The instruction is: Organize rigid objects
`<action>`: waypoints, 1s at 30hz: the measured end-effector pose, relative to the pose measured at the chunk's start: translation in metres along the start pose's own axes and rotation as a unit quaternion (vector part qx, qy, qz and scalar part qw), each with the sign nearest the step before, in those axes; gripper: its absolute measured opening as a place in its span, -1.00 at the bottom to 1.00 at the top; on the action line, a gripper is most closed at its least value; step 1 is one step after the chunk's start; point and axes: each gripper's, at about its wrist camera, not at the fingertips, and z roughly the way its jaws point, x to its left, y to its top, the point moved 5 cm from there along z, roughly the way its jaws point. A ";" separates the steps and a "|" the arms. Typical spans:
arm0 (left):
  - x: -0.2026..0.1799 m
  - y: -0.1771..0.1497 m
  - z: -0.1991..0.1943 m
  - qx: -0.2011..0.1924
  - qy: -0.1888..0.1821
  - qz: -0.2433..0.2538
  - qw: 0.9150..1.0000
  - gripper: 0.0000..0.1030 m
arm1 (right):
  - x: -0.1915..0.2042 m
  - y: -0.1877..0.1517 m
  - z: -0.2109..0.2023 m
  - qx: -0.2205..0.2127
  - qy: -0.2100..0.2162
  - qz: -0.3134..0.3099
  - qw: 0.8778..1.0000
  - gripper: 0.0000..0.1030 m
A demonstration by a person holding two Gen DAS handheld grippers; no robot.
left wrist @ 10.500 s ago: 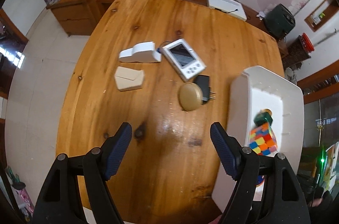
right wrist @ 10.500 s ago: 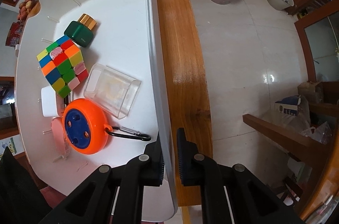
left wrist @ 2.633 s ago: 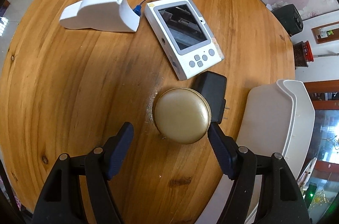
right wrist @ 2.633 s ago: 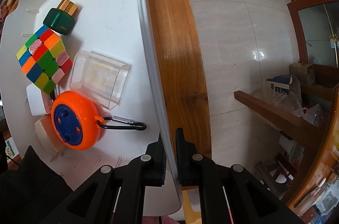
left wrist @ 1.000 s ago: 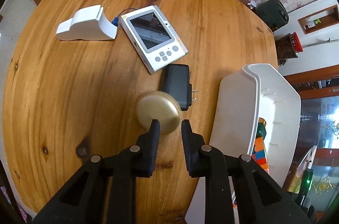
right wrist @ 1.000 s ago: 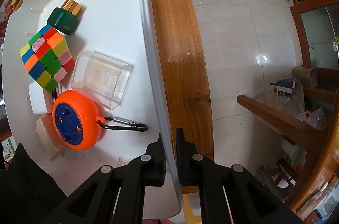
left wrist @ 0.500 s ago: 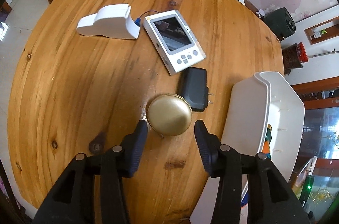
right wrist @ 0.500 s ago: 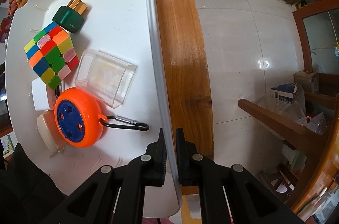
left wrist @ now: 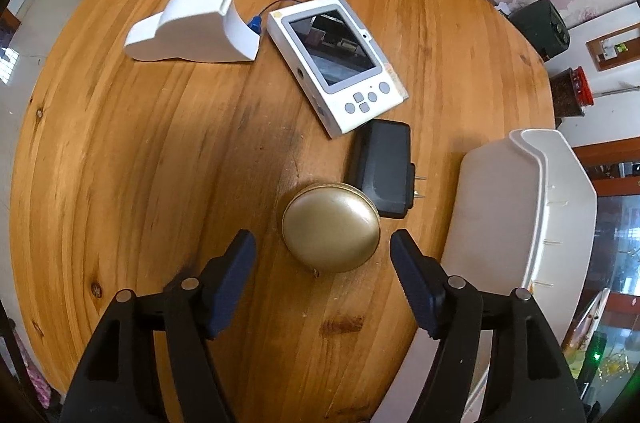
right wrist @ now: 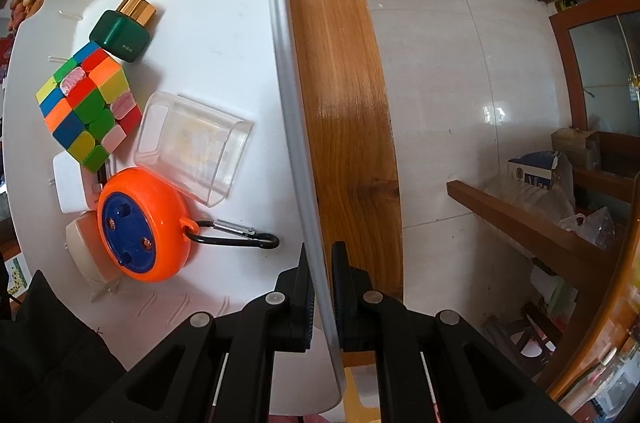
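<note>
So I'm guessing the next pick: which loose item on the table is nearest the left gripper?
The round gold case, just ahead of the opening left gripper; the black adapter lies beyond it.

Left gripper (left wrist: pixel 323 255): matte black plastic arms, each tipped with a ribbed dark-blue pad (left wrist: pixel 234 279), round silver screws along the linkage. Right gripper (right wrist: pixel 321 287): the same black frame, silver screw heads, thin white-and-red lines running down its arms, blue-edged pads.
</note>
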 end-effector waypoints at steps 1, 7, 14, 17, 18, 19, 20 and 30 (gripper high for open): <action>0.000 0.000 0.002 0.002 0.002 0.000 1.000 0.42 | 0.000 0.001 0.000 0.001 0.000 0.001 1.000 -0.85; -0.002 0.001 0.012 0.013 0.006 0.004 1.000 0.42 | -0.002 0.003 0.005 0.008 0.000 0.005 1.000 -0.85; -0.010 0.002 0.023 0.024 0.014 0.010 1.000 0.39 | -0.008 0.003 0.009 0.010 0.003 0.010 1.000 -0.85; -0.015 0.003 0.025 0.022 0.019 0.022 0.999 0.38 | -0.009 0.003 0.009 0.010 0.004 0.012 1.000 -0.85; -0.016 0.004 0.026 0.021 0.022 0.024 0.999 0.36 | -0.009 0.003 0.009 0.011 0.004 0.012 1.000 -0.85; -0.018 0.005 0.027 0.021 0.025 0.026 0.999 0.23 | -0.009 0.003 0.009 0.011 0.004 0.012 1.000 -0.85; -0.019 0.005 0.027 0.019 0.027 0.029 0.999 0.14 | -0.009 0.003 0.009 0.011 0.004 0.012 1.000 -0.85; -0.010 0.003 0.021 0.021 0.025 0.025 0.999 0.14 | -0.005 0.002 0.008 0.008 0.004 0.008 1.000 -0.85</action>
